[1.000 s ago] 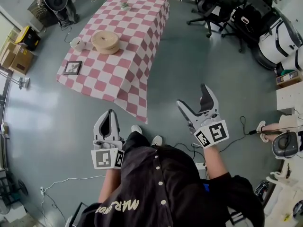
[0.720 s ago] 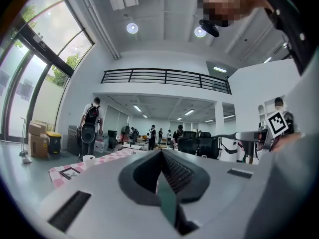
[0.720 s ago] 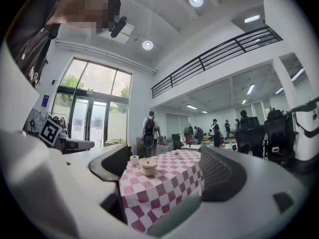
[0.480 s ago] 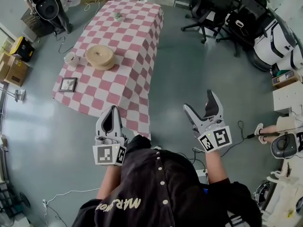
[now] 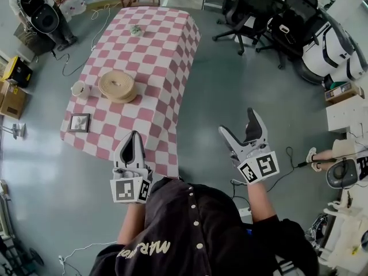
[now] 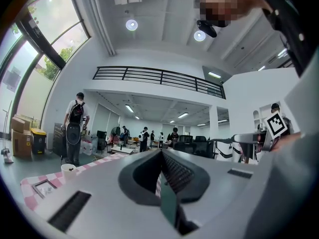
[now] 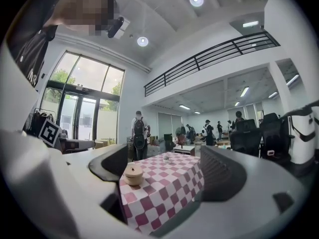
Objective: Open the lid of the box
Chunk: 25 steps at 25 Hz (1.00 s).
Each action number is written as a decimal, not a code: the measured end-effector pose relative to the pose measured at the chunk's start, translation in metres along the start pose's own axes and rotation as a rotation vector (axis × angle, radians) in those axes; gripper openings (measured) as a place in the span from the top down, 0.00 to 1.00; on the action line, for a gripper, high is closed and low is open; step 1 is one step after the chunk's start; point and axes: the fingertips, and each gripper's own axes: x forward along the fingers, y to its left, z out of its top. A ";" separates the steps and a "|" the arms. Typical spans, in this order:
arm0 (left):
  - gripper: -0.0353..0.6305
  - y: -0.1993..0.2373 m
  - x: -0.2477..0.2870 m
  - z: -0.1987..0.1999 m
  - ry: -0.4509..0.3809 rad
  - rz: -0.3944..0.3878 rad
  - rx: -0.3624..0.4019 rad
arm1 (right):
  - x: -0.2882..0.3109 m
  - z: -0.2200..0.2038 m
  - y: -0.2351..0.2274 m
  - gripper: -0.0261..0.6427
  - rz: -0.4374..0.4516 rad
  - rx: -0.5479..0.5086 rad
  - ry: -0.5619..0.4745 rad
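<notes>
Box (image 5: pixel 117 86), round and tan, stands on the checked worktop (image 5: pixel 155 56) toward its left side, with the lid (image 7: pixel 133 169) resting flat on top. A pale cup (image 5: pixel 79 89) stands just beside the box on its left, and a small picture frame (image 5: pixel 79 122) lies nearer me by the worktop's left corner.

I hold both claws up in front of my chest over the grey floor (image 5: pixel 230 73), well apart from the box. My left claw (image 5: pixel 135 137) points at the near edge of the cloth with its jaws pressed together and nothing between them. My right claw (image 5: pixel 237 122) is off to the right of the worktop with its jaws spread wide. In the right gripper view the distant worktop and the box show in the gap between them, and neither jaw touches anything.
</notes>
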 end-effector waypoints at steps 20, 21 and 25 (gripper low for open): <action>0.93 0.083 0.039 -0.014 0.040 0.057 -0.043 | 0.098 -0.016 0.011 0.30 0.032 0.008 0.075; 0.93 0.084 0.041 -0.013 0.040 0.067 -0.041 | 0.104 -0.017 0.011 0.30 0.042 0.016 0.073; 0.93 0.086 0.050 -0.014 0.040 0.115 -0.031 | 0.125 -0.023 0.005 0.30 0.098 0.016 0.072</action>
